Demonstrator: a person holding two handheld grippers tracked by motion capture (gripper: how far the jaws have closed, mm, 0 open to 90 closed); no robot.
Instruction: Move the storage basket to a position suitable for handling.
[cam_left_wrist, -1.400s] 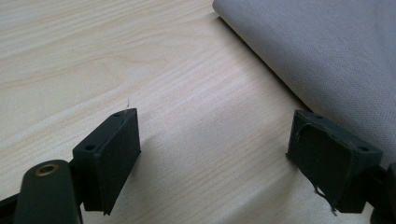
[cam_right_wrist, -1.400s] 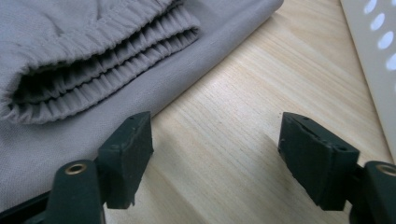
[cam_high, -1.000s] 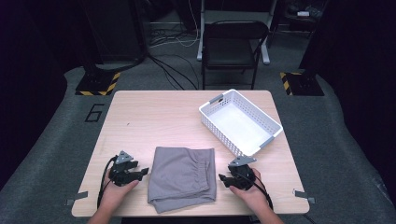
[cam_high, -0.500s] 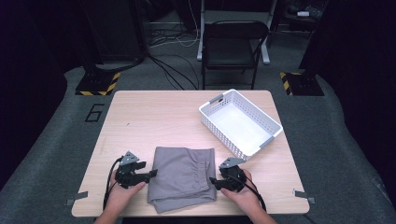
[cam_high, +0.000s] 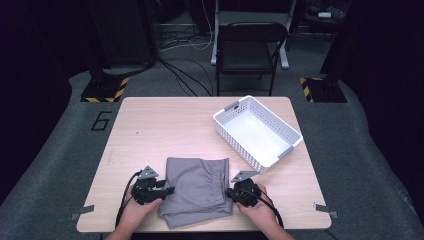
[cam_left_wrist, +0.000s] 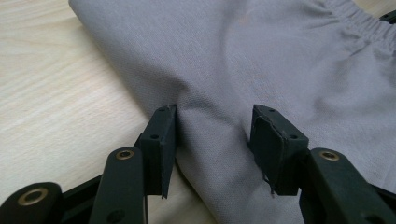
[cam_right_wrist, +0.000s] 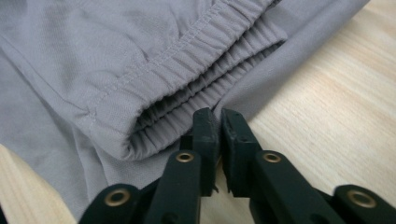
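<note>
While the far half of the wooden table (cam_high: 165, 125) lies bare, a white perforated basket (cam_high: 257, 131) is set at an angle toward its far right corner, and open wood is left on either side of the folded grey shorts (cam_high: 197, 190), which lie close to the near edge. The left tongs (cam_high: 167, 190) are seen at the garment's left edge, held wide apart, with a ridge of grey cloth lying between the jaws and nothing yet pinched. The right tongs (cam_high: 228, 192) are met at the right edge, beside the gathered elastic waistband (cam_right_wrist: 187, 70); their jaws are drawn almost together, and whether any cloth is caught cannot be told.
</note>
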